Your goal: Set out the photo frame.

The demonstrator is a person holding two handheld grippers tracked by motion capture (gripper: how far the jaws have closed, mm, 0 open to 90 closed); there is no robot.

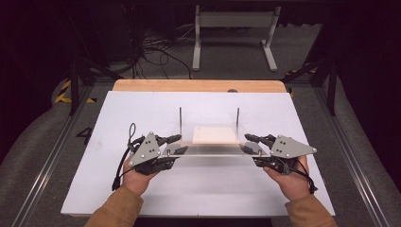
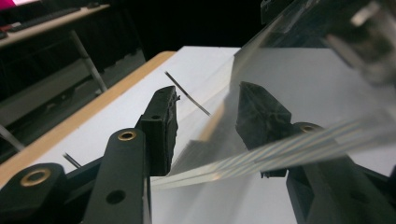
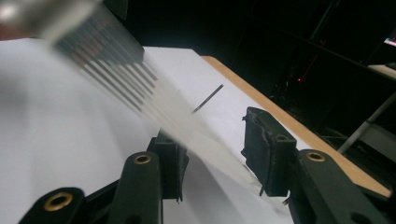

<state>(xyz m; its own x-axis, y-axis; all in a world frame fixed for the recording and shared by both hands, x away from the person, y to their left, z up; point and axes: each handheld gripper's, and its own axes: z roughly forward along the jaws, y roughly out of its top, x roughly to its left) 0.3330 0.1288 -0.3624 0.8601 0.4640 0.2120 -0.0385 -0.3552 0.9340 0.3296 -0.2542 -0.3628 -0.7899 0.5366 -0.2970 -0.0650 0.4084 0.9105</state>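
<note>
A clear acrylic plate [image 1: 208, 150] hangs level above the white tabletop [image 1: 142, 109], held at its two short ends — the left gripper [image 1: 176, 149] at one end and the right gripper [image 1: 249, 144] at the other. Each gripper is held in one of the person's hands, which come in from the near edge of the tabletop.

In the left gripper view the plate's edge [image 2: 261, 158] runs across the gap between the two black jaws, one jaw seen through the clear sheet; the jaws sit partly closed, and I cannot tell whether the pads press on it. In the right gripper view the plate [image 3: 140, 93] slants down between that gripper's jaws, blurred, and there too contact is unclear.

Behind the plate two thin metal rods [image 1: 180, 118] stand upright on the tabletop, and between them, just past the plate's far edge, lies a pale square sheet [image 1: 215, 135].
</note>
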